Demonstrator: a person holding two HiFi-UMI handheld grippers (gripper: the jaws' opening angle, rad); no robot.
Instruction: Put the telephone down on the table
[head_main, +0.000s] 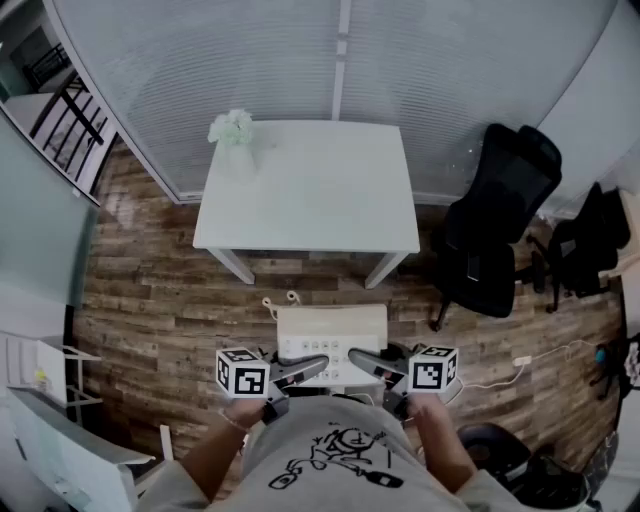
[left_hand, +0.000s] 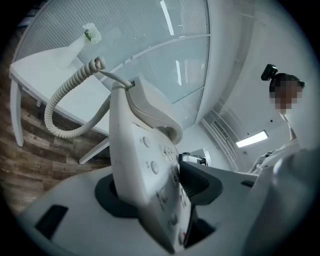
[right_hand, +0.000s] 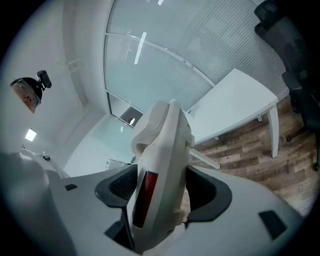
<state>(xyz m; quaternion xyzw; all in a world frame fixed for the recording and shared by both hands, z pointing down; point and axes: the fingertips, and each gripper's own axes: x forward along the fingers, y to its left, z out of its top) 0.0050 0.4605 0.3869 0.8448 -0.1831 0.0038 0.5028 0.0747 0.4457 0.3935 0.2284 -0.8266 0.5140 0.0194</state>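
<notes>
Left claw and right claw pinch the level telephone endwise (long axis left-right, keypad up), short of the counter.

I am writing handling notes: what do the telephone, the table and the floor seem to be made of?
The telephone looks like moulded plastic, off-white and smooth, with rounded edges. The table has a white matte top: painted wood or laminate, unclear. The floor shows brown grained planks, wood or wood-look.

Left gripper and right gripper each clamp the telephone (jaws angled inward)
</notes>
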